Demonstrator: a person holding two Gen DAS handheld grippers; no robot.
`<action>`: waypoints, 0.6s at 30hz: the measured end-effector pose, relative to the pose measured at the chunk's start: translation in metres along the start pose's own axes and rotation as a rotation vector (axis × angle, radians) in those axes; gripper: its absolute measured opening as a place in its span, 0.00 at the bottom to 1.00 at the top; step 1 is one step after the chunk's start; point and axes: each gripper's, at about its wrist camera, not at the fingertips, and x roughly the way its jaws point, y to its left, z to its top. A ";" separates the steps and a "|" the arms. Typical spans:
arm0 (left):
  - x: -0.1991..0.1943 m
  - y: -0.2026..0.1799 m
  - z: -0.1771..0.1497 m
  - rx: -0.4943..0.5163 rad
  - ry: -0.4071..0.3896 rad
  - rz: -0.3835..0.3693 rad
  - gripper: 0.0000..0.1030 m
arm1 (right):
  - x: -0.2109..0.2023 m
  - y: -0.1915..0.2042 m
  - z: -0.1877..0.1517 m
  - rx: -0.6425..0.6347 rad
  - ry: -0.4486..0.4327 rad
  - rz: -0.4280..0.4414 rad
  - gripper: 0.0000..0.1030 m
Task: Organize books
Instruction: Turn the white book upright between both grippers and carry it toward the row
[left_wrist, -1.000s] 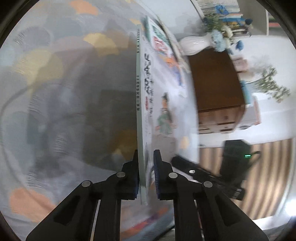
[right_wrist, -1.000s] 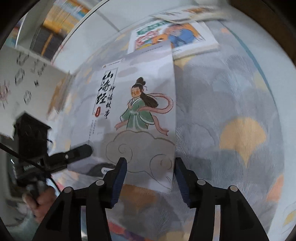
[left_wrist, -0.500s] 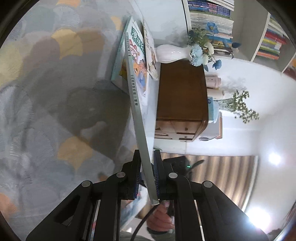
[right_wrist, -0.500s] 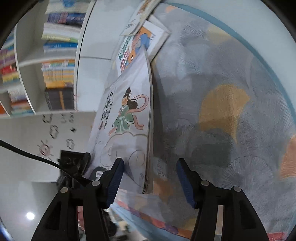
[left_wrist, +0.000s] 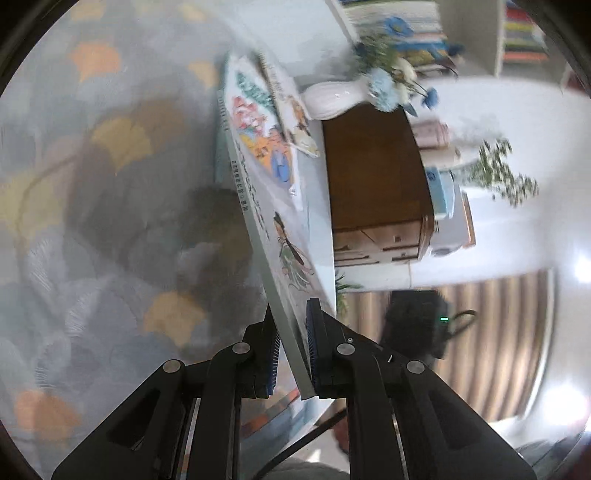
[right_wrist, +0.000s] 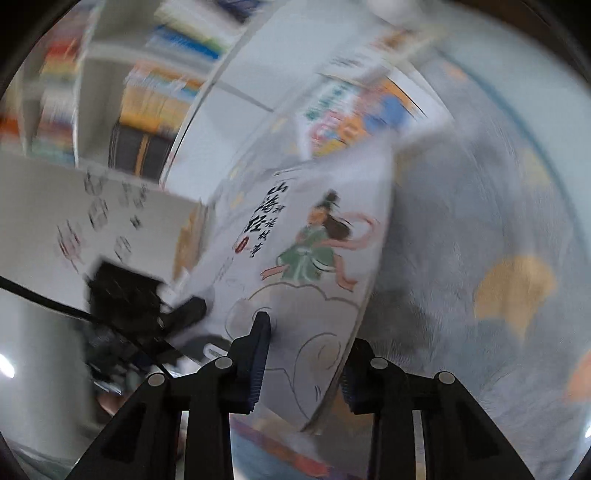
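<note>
Left wrist view: left claw (left_wrist: 291, 350) clamped on thin grey illustrated book (left_wrist: 273, 236), raised over patterned worktop cloth (left_wrist: 110, 221). Right claw (right_wrist: 301, 363) just closing around same book's corner; pad contact unclear.

Glossy paper book (left_wrist: 284, 254), patterned cloth cover (left_wrist: 110, 221), polished wooden cabinet (left_wrist: 373, 166)
</note>
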 end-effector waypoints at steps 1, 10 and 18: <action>-0.005 -0.004 0.000 0.019 -0.004 0.004 0.10 | -0.002 0.015 0.000 -0.064 -0.003 -0.040 0.32; -0.097 -0.019 0.012 0.089 -0.131 0.002 0.12 | 0.008 0.129 0.009 -0.374 -0.049 -0.137 0.31; -0.230 -0.002 0.033 0.121 -0.318 0.053 0.12 | 0.081 0.247 0.029 -0.541 -0.055 -0.052 0.32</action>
